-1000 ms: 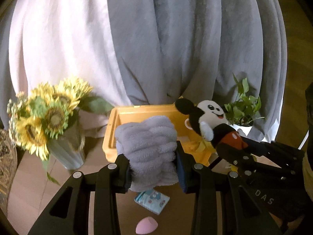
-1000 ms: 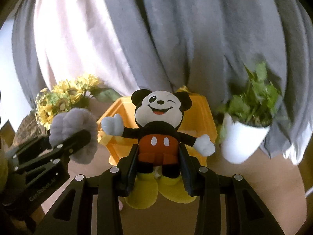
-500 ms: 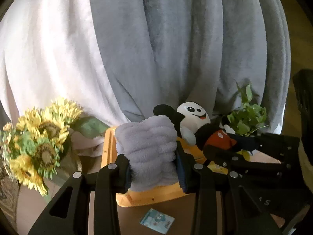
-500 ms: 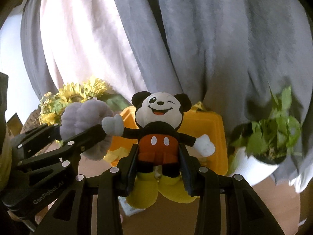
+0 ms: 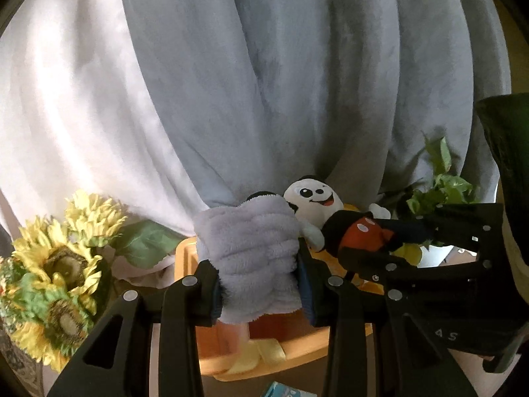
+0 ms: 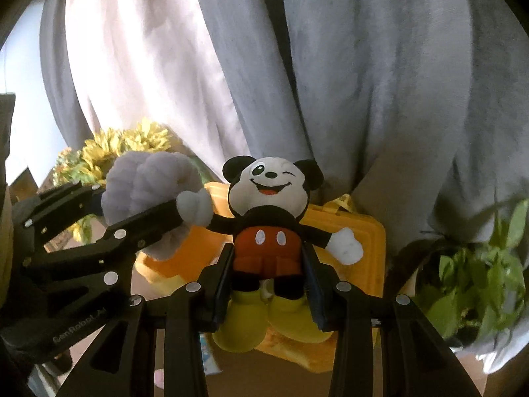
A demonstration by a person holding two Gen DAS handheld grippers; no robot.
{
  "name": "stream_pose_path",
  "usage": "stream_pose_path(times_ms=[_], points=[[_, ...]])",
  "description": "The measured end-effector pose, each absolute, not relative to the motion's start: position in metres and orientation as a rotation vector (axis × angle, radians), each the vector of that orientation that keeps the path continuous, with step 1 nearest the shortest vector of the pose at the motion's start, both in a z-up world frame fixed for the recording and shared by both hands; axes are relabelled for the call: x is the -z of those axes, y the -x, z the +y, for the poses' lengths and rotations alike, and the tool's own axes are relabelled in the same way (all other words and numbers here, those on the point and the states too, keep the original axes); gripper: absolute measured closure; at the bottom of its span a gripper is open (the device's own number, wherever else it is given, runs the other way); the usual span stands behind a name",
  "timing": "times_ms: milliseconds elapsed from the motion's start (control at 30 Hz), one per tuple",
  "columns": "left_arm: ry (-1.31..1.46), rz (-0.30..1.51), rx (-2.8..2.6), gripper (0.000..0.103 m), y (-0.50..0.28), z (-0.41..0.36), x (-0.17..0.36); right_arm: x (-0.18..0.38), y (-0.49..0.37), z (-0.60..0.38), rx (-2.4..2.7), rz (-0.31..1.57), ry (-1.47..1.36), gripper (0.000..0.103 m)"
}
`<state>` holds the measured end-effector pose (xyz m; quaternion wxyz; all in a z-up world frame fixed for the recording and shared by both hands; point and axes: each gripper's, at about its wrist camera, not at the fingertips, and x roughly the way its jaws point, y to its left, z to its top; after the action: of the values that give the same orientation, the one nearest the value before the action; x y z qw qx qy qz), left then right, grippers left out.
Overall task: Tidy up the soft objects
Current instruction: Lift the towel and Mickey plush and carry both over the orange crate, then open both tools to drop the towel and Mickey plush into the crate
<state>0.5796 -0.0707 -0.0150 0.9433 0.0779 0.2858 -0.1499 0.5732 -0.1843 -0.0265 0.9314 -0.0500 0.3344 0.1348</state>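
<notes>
My left gripper (image 5: 258, 284) is shut on a rolled grey fluffy towel (image 5: 251, 248) and holds it above the near rim of a yellow plastic bin (image 5: 291, 350). My right gripper (image 6: 267, 284) is shut on a Mickey Mouse plush (image 6: 269, 231) at its red shorts, upright, over the yellow bin (image 6: 350, 241). The two grippers are side by side: the plush (image 5: 334, 225) shows right of the towel in the left wrist view, and the towel (image 6: 148, 192) shows left of the plush in the right wrist view. The plush's hand touches the left gripper's finger.
A vase of sunflowers (image 5: 56, 271) stands left of the bin. A potted green plant (image 6: 479, 284) stands to its right. Grey and white curtains (image 5: 264, 82) hang behind. A small blue packet (image 5: 284, 390) lies on the brown table before the bin.
Both grippers have moved forward and over the yellow bin with their loads. The towel and the plush have come closer together. The pink sponge has dropped out of view.
</notes>
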Motion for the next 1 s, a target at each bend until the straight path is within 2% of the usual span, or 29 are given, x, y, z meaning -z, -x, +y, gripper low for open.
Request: stream_pose_path(times_ms=[567, 800, 900, 1000], points=[[-0.146, 0.844, 0.3, 0.066, -0.641, -0.074, 0.108, 0.105, -0.65, -0.175, -0.355, 0.947, 0.212, 0.063], [-0.162, 0.887, 0.305, 0.065, -0.647, -0.077, 0.124, 0.129, -0.662, -0.172, -0.346, 1.023, 0.262, 0.062], [-0.172, 0.893, 0.301, 0.062, -0.646, -0.077, 0.125, 0.136, -0.667, -0.172, -0.338, 1.046, 0.263, 0.06], [-0.184, 0.905, 0.301, 0.058, -0.647, -0.077, 0.126, 0.139, -0.67, -0.172, -0.312, 1.05, 0.272, 0.054]])
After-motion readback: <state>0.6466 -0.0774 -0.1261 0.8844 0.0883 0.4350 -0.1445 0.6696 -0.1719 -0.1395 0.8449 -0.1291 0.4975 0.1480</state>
